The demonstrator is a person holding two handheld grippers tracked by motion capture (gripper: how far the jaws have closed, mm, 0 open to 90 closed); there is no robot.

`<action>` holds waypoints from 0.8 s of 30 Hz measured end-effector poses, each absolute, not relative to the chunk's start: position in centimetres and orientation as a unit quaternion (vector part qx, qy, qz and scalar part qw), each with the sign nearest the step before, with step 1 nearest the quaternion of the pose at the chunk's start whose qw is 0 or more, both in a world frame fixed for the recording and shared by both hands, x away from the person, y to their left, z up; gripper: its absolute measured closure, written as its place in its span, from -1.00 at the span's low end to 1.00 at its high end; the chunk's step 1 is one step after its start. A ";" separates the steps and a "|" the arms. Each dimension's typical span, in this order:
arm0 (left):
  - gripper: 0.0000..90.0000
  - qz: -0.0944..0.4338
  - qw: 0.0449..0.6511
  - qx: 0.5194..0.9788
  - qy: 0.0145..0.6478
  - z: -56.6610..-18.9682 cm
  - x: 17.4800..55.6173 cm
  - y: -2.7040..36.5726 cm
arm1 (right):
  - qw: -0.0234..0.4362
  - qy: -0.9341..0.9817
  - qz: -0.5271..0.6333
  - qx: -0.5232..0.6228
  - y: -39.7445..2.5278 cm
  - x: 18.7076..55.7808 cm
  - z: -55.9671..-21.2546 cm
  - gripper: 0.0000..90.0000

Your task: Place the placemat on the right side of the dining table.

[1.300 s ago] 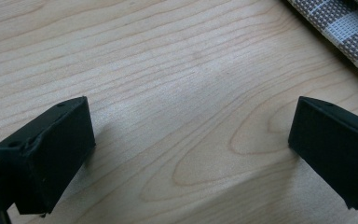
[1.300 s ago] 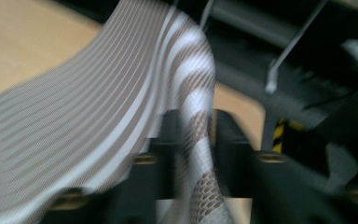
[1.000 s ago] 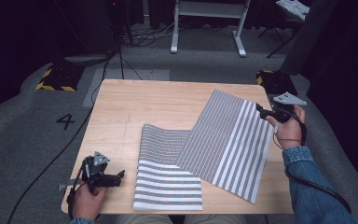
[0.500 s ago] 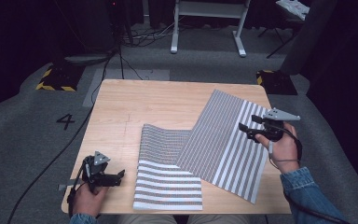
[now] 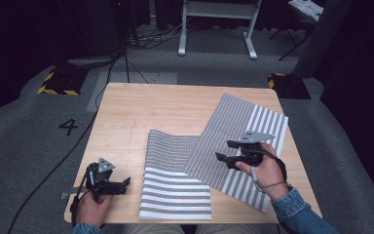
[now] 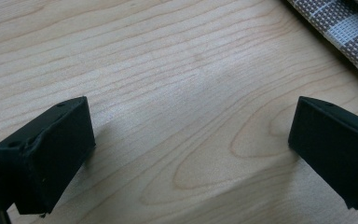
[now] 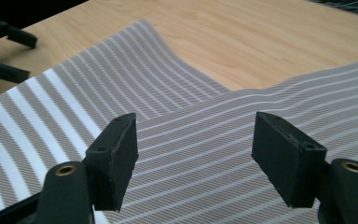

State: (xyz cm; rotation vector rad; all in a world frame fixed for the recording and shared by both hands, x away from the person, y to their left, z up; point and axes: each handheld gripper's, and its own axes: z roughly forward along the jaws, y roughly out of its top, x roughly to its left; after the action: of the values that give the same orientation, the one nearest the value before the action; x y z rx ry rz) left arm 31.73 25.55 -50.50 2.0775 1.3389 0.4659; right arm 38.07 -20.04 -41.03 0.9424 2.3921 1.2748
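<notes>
A grey and white striped cloth (image 5: 175, 190) lies on the wooden table (image 5: 160, 107), with its right part (image 5: 238, 122) lying diagonally over the rest. My right gripper (image 5: 224, 150) hovers open over that diagonal layer, near its left edge. In the right gripper view the gripper (image 7: 196, 154) has its jaws wide apart above the cloth (image 7: 191, 116) and holds nothing. My left gripper (image 5: 125, 183) rests open on bare wood just left of the cloth's near part. In the left gripper view the gripper (image 6: 191, 154) is over wood grain, and the cloth's edge (image 6: 345, 28) is at the upper right.
The table's far half is bare wood. A black cable (image 5: 53, 170) runs across the grey floor at the left, past a painted 4 (image 5: 68, 126). White stand legs (image 5: 214, 29) and yellow-black striped blocks (image 5: 58, 83) sit beyond the table.
My right gripper has come in from the table's right edge, leftward and nearer, over the cloth's upper layer. The left gripper and the cloth have stayed put.
</notes>
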 end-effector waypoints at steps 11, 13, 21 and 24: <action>-0.99 0.177 0.307 0.786 0.507 -50.5 31.7 25.5 | 0.084 0.862 0.403 0.298 -13.9 37.4 -46.6 -0.31; -0.99 0.176 0.308 0.786 0.506 -50.5 31.7 25.6 | 0.080 0.864 0.397 0.299 -13.7 37.5 -47.1 -0.32; -0.99 0.177 0.307 0.786 0.507 -50.5 31.7 25.6 | 0.097 0.874 0.378 0.289 -13.6 37.5 -49.4 -0.33; -0.99 0.176 0.308 0.786 0.506 -50.5 31.7 25.6 | 0.118 0.881 0.370 0.271 -13.3 37.0 -49.6 -0.38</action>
State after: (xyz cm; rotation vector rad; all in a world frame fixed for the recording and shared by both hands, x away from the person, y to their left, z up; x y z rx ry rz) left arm 31.73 25.56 -50.50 2.0781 1.3387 0.4666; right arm 37.05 -13.34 -49.58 0.7939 2.5758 1.0833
